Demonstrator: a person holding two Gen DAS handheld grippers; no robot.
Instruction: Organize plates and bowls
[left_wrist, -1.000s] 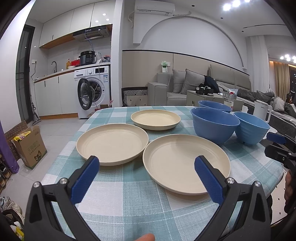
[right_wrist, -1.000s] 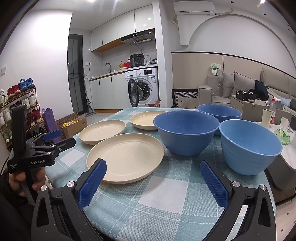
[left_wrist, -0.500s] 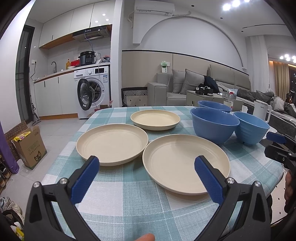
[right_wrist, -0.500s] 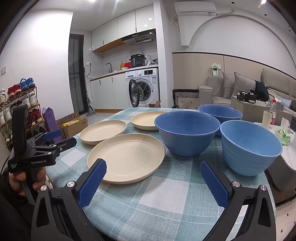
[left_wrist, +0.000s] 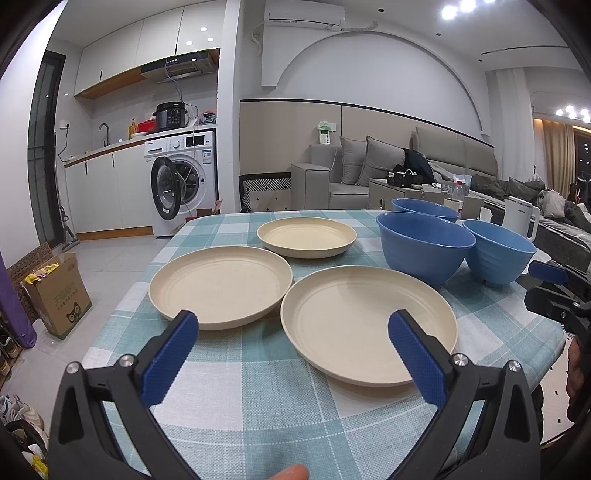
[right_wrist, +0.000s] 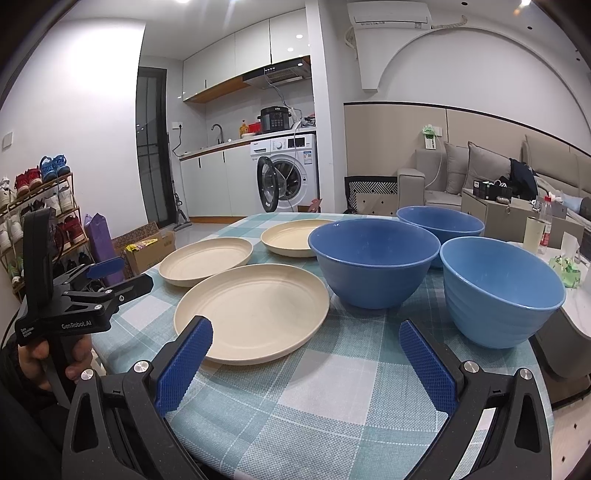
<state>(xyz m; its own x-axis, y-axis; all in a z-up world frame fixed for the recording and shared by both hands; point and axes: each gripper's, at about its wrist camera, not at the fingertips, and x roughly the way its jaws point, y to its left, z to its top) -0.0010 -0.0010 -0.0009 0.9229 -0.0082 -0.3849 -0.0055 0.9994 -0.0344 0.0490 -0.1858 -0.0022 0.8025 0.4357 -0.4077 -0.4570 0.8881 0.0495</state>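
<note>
A: Cream plates, 3 of them, on the table (left_wrist: 258, 406) w/ its teal-and-white checked cloth. Near plate (left_wrist: 369, 325) sits right ahead of the left hand-held gripper (left_wrist: 293, 341), left plate (left_wrist: 220, 286) just beside it w/ rims about touching, far plate (left_wrist: 306, 242) behind them, apart.

B: And the bowls?

A: 3 blue bowls, all upright, on the right side of the table. Big bowl (right_wrist: 373, 262) in front, back bowl (right_wrist: 439, 221) behind it, lighter bowl (right_wrist: 500, 290) nearest the right hand-held gripper (right_wrist: 304, 352). Big bowl and lighter bowl look close to touching at the rims; can't tell for sure.

B: Grippers?

A: Left one spread wide, blue pads (left_wrist: 170, 354) apart, nothing between them, hovering over the near table edge. Right one also spread wide, pads (right_wrist: 184, 363) empty, above the cloth between near plate and lighter bowl.

B: Anything else in shot?

A: From the right wrist view, the left gripper's body shows at the left edge, a hand (right_wrist: 44, 360) wrapped round its grip. Background: washing machine (left_wrist: 183, 182) w/ door ajar, grey sofa (left_wrist: 369, 173), cardboard box (left_wrist: 59, 293) on the floor, shoe rack (right_wrist: 37, 221) by the wall.

B: So nothing stacked?

A: Right, all 6 pieces lie separate on the cloth.
</note>
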